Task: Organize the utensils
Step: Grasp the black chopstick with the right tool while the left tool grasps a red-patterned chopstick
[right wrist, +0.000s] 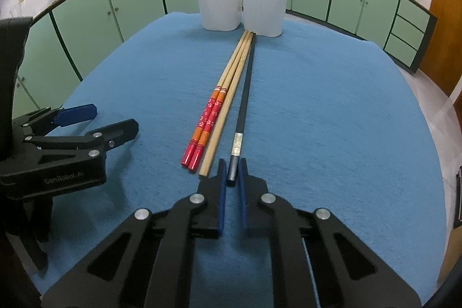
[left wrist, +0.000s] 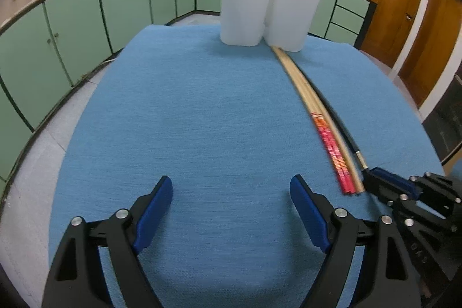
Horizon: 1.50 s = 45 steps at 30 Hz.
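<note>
Several chopsticks lie side by side on the blue cloth point(right wrist: 317, 106): two with red patterned ends point(right wrist: 208, 117), one plain bamboo point(right wrist: 222, 117) and one black chopstick point(right wrist: 244, 94). They point at a white two-part holder point(right wrist: 239, 2) that has chopsticks standing in it. My right gripper point(right wrist: 232, 172) is nearly closed around the near end of the black chopstick, which lies on the cloth. My left gripper point(left wrist: 231, 204) is open and empty, low over bare cloth to the left of the chopsticks point(left wrist: 326, 129). The holder also shows in the left wrist view point(left wrist: 268, 10).
The table is covered by the blue cloth point(left wrist: 202, 111). Green kitchen cabinets point(left wrist: 72, 28) ring the room, with pots and jars on the counter behind. Wooden doors point(left wrist: 404, 5) stand at the right.
</note>
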Available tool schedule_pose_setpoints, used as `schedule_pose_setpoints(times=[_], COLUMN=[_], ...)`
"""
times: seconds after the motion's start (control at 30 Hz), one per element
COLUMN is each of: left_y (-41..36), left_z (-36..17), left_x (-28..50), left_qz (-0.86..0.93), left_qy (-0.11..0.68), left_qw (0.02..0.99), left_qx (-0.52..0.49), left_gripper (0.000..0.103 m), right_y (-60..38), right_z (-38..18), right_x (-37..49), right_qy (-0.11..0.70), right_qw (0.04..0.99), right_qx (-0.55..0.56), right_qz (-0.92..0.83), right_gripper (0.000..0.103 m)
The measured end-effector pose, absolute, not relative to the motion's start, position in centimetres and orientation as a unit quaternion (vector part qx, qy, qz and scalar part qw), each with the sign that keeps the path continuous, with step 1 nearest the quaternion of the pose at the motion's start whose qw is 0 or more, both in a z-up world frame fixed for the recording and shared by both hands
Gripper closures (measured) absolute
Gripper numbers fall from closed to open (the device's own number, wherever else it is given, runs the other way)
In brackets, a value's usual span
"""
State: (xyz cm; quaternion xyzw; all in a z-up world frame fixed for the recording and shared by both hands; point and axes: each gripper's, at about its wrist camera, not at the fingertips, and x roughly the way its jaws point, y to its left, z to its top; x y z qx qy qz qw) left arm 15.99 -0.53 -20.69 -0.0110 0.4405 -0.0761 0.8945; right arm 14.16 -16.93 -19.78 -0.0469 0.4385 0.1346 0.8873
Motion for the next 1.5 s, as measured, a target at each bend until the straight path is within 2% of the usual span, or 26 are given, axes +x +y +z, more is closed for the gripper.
schedule_pose_setpoints(times=[0.33, 0.8, 1.03, 1.23, 1.33, 1.4, 1.5], left_y=[-4.0, -6.4, -4.5, -6.0, -6.7, -6.7, -6.6], left_z=[-20.6, -21.2, -21.0, -20.8, -20.8, -20.8, -20.9], left_x=[15.2, 15.6, 15.1, 14.7, 14.5, 14.5, 14.7], left_qz=[-0.116, -0.092, -0.064, -0.080, -0.091, -0.097, -0.107], left_qy=[0.445, 0.443, 0.439, 0.434, 0.428, 0.426, 0.427], left_qw=[0.888, 0.891, 0.896, 0.897, 0.899, 0.899, 0.898], left_qx=[-0.006, 0.028, 0.016, 0.019, 0.028, 0.024, 0.015], left_gripper=[0.021, 0.021, 0.027, 0.043, 0.063, 0.082, 0.097], right_y=[-21.4, -22.5, -22.6, -22.8, -23.3, -23.5, -23.7], right_z=[-19.6, -20.0, -20.1, -20.1, -20.1, -20.2, -20.2], right_x=[13.4, 13.6, 13.6, 13.7, 13.9, 14.0, 14.2], right_qy=[0.444, 0.438, 0.437, 0.437, 0.438, 0.438, 0.439], right_qw=[0.891, 0.894, 0.894, 0.894, 0.892, 0.891, 0.890], right_qx=[-0.023, -0.007, -0.005, 0.005, 0.020, 0.028, 0.036], right_qz=[0.092, 0.093, 0.097, 0.105, 0.112, 0.117, 0.122], right_gripper=[0.097, 0.097, 0.097, 0.095, 0.095, 0.095, 0.095])
